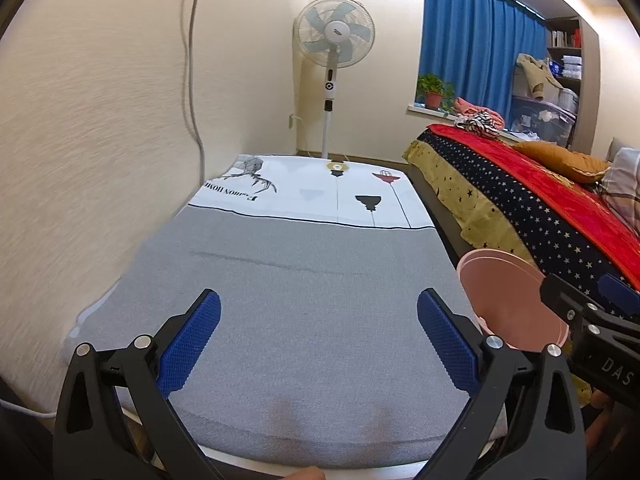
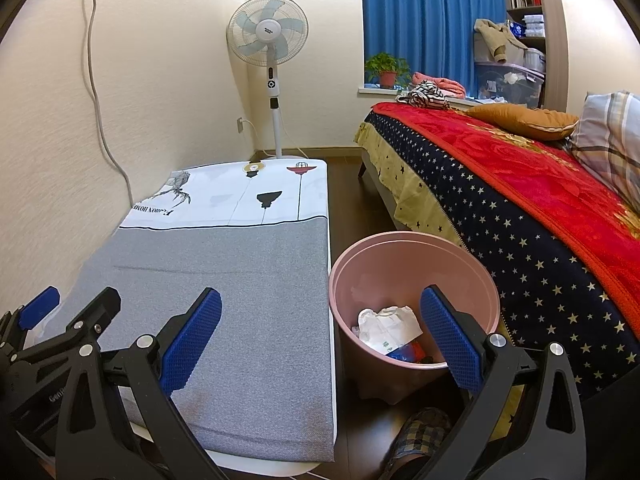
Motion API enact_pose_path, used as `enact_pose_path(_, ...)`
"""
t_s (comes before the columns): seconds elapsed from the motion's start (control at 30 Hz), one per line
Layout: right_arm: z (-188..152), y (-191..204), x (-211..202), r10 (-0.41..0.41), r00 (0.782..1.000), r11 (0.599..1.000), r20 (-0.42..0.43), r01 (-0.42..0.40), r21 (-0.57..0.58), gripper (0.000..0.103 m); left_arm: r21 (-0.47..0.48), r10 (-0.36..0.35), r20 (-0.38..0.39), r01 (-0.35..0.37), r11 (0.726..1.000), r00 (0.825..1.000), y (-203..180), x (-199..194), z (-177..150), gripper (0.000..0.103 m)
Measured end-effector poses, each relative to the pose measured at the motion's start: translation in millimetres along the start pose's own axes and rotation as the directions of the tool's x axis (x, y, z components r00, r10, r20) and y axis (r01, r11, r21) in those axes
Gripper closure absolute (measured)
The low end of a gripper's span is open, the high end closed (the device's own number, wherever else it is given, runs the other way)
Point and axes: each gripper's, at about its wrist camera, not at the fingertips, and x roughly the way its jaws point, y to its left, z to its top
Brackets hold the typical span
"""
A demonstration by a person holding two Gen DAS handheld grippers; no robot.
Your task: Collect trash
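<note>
Pretty clearly a bedroom in someone's home. On the right there's a bed [image 2: 520,208] with a red blanket [image 2: 540,168] over a starry navy cover, plus an orange pillow [image 2: 524,120] and a plaid one [image 2: 612,140]. Far back, blue curtains [image 2: 428,20] hang over a windowsill with a potted plant [image 2: 386,68] and some loose clothes. A standing fan [image 2: 268,40] sits in the far corner, plugged into the wall. Shelves [image 2: 528,12] at far right hold books and storage boxes. A low cloth-covered table [image 2: 224,280] runs along the left wall, with a pink bin [image 2: 412,280] on the dark wood floor.
</note>
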Motion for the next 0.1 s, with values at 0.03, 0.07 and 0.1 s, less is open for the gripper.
enact_pose_path(0.03, -0.2, 0.0, 0.2, 0.000, 1.000, 1.000, -0.001, 0.000, 0.001, 0.005, -0.003, 0.001, -0.002, -0.001, 1.000, 1.000, 0.2, 0.3, 0.0, 0.008)
enact_pose_path(0.07, -0.6, 0.1, -0.3, 0.000, 1.000, 1.000, -0.001, 0.000, 0.001, 0.005, -0.003, 0.002, -0.002, -0.002, 1.000, 1.000, -0.1, 0.5, -0.1, 0.008)
enact_pose_path(0.1, -0.8, 0.2, -0.4, -0.001, 1.000, 1.000, -0.001, 0.001, 0.001, 0.005, 0.000, 0.003, -0.002, -0.003, 1.000, 1.000, -0.4, 0.7, -0.1, 0.008)
